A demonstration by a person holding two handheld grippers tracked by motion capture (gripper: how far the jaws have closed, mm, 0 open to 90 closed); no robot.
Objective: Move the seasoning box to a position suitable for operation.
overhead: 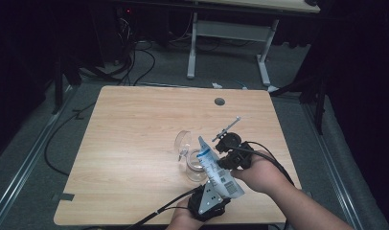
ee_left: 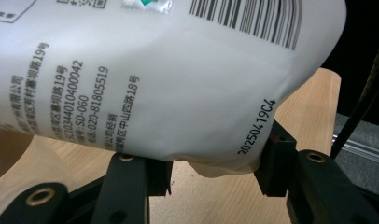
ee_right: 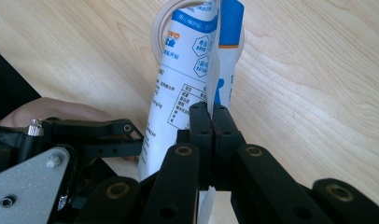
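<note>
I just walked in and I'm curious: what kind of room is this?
Probably a lab or recording workspace, not a home. A bare wooden table stands on grey carpet, cables trail over the floor, and another desk's white frame stands behind, with dark surroundings.

pouch point(overhead: 216, 170) tilted over glass jar point(overhead: 196, 165), lid point(overhead: 183, 142) just behind, on table point(overhead: 135, 143)
</note>
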